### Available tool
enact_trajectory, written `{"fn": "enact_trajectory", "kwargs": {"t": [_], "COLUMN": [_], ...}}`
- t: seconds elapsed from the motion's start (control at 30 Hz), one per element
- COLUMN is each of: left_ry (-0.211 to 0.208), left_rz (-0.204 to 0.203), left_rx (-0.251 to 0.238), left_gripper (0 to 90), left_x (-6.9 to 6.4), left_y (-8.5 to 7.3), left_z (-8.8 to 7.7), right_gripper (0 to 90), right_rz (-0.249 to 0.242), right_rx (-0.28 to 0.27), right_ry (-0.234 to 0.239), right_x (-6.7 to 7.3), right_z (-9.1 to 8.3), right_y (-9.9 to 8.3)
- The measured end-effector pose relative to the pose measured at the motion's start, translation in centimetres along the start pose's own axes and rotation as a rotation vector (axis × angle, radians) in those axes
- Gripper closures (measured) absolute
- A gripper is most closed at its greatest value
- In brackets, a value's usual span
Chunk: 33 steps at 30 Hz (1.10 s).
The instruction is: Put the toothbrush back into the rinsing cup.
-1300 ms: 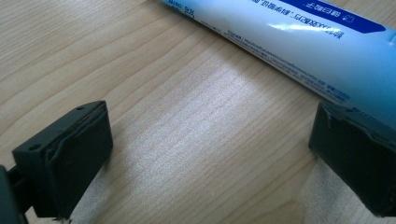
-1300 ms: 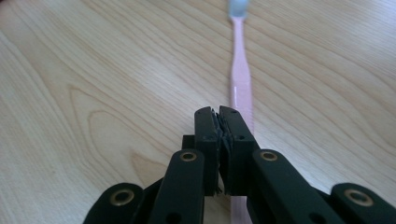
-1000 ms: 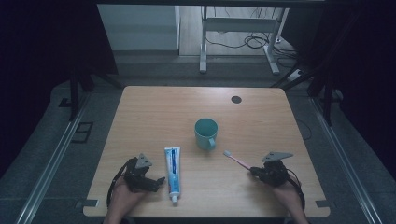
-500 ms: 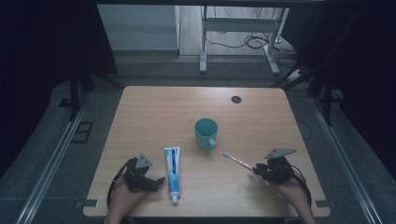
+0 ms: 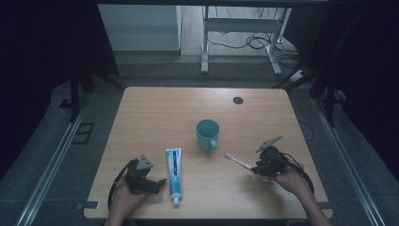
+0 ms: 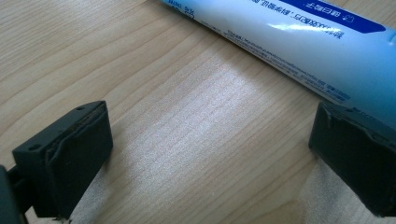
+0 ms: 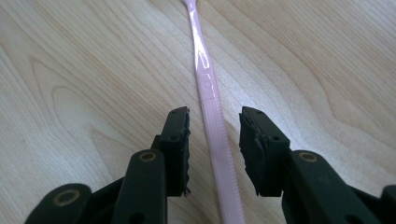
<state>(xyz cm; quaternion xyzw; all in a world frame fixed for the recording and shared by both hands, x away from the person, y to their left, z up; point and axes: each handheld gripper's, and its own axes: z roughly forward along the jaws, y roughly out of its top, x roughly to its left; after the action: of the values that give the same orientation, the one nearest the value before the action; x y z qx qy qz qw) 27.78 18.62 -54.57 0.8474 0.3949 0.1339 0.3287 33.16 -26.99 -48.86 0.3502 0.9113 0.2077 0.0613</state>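
High view: the left claw [image 5: 160, 182] rests on the wooden surface [image 5: 155, 113] just beside the toothpaste [image 5: 174, 172]. The right claw [image 5: 254, 169] is at the pink toothbrush [image 5: 236, 160], near the green cup [image 5: 207, 133].
Left claw view: jaws wide apart, holding nothing; toothpaste [image 6: 299, 42] touches one jaw.
Right claw view: jaws have just been opening; the toothbrush [image 7: 212, 121] lies loose between them.

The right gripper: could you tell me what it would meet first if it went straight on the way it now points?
Probably the pink plastic toothbrush, whose handle already lies between the right gripper's open fingers; beyond its head the wooden table looks bare.
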Motion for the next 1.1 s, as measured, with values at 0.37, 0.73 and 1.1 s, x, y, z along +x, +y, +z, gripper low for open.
{"fn": "enact_trajectory", "kwargs": {"t": [0.37, 0.73, 1.1], "left_ry": [0.001, 0.000, 0.000], "left_rz": [0.000, 0.000, 0.000], "left_rx": [0.000, 0.000, 0.000], "left_gripper": [0.0, 0.0, 0.0], "left_x": [0.0, 0.0, 0.0], "left_y": [0.0, 0.0, 0.0], "left_z": [0.0, 0.0, 0.0], "right_gripper": [62.7, 67.3, 72.4], "right_rz": [-0.094, -0.129, -0.126], "right_rx": [0.154, 0.248, 0.319], "right_ry": [0.007, 0.014, 0.013], "right_x": [0.2, 0.5, 0.3], "right_z": [1.4, 2.5, 3.6], "right_y": [2.6, 4.7, 5.4]}}
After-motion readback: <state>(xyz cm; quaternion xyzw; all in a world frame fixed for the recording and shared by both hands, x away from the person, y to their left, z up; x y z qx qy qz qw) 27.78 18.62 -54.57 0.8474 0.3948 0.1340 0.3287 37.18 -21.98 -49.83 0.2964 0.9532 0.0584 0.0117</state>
